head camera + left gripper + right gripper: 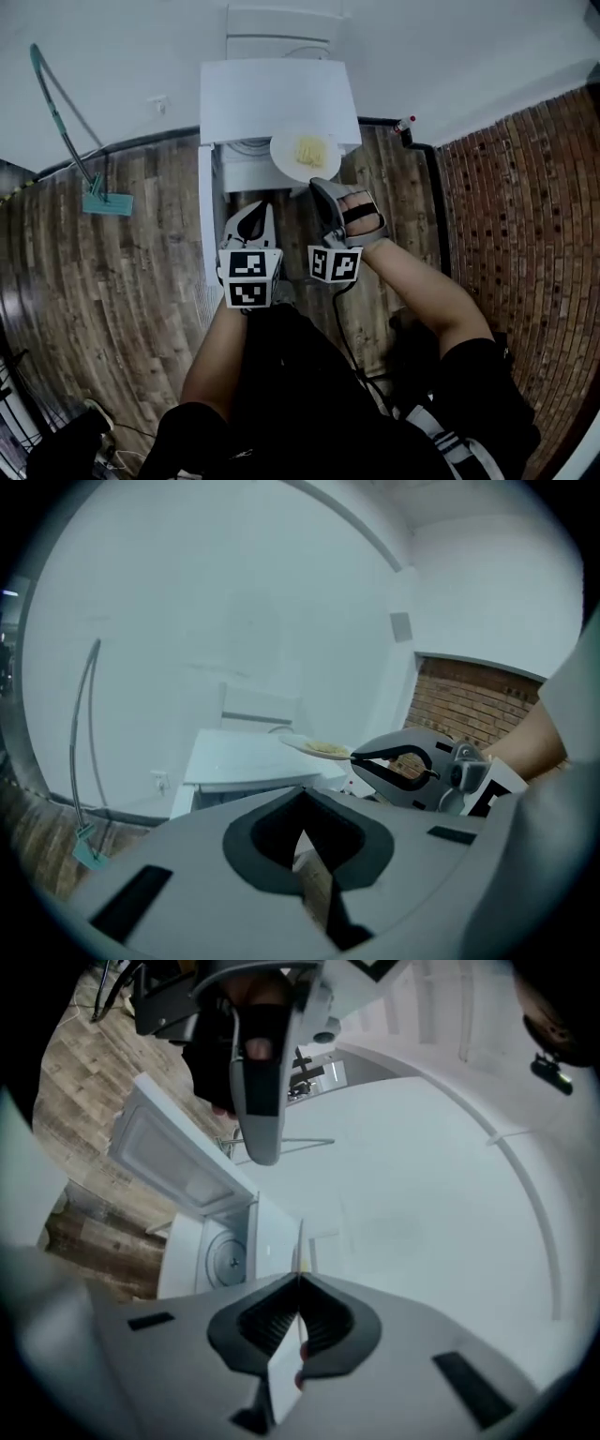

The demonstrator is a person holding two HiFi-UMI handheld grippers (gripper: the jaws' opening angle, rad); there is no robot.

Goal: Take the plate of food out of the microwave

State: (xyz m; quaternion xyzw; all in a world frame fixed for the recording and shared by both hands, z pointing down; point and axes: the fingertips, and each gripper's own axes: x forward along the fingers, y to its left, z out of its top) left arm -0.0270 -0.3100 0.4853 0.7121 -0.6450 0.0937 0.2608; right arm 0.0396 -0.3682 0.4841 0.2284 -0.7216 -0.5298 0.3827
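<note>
A white plate of yellow food (305, 153) hangs in the air just in front of the top of the white microwave (277, 98), clear of the cavity. My right gripper (317, 183) is shut on its near rim. The right gripper view shows that rim edge-on as a thin white line (300, 1241) running out of the gripper's (299, 1277) closed jaws. The microwave door (206, 216) stands open to the left, and the turntable (228, 1260) inside is bare. My left gripper (258, 208) is beside the door, left of the plate, shut on nothing (302, 796).
A mop (94, 187) leans on the wall at the left over the wood floor. A small bottle (405, 124) stands by the wall at the right, where a brick-patterned surface (525, 234) begins. Cables lie at the lower left. A white appliance (281, 28) stands behind the microwave.
</note>
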